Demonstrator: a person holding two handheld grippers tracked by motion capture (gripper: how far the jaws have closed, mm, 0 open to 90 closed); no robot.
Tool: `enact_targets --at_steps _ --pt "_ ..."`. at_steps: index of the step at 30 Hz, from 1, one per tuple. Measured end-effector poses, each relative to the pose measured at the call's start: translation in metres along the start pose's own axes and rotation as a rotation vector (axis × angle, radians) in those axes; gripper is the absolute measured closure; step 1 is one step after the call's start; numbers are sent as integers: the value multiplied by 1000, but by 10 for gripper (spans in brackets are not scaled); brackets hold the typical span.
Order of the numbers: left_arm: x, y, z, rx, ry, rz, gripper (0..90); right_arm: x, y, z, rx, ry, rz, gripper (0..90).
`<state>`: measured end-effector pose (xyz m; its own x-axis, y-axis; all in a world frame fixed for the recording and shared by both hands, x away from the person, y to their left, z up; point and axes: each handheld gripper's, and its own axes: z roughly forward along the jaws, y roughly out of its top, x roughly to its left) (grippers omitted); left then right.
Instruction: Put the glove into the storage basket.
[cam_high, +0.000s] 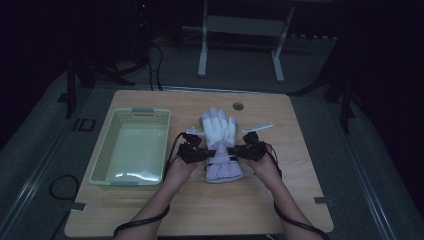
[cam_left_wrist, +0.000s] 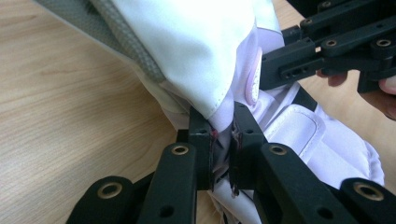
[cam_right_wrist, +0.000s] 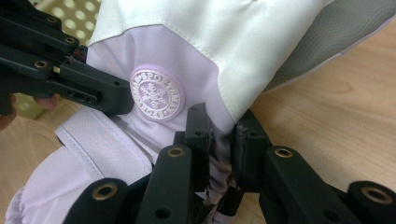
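Left claw (cam_left_wrist: 223, 135) and right claw (cam_right_wrist: 223, 133) both clamped narrow on glove (cam_high: 220, 140) fabric (opposite sides).

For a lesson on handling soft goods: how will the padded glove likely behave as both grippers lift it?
The glove probably sags between the left gripper and right gripper, since its fabric bunches where pinched. Its puffy padding suggests it is light. The smooth shell may slip.

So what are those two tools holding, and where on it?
Both hold the glove. The left tool and the right tool each pinch fabric at its wrist, one from each side.
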<state>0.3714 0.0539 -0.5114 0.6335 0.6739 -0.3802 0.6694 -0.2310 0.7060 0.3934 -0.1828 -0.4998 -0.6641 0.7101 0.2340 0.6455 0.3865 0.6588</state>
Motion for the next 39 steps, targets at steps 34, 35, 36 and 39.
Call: enact_targets --at_steps 34,35,36,39 --pt "3 41 -107 -10 36 69 823 68 70 -29 -108 49 -79 788" --pt "3 41 -109 -14 40 68 823 70 72 -28 -107 50 -82 788" --pt "4 40 -112 -13 42 64 823 72 73 -27 -110 54 -82 788" --pt "7 39 -120 -9 53 65 822 77 77 -24 -110 65 -87 787"
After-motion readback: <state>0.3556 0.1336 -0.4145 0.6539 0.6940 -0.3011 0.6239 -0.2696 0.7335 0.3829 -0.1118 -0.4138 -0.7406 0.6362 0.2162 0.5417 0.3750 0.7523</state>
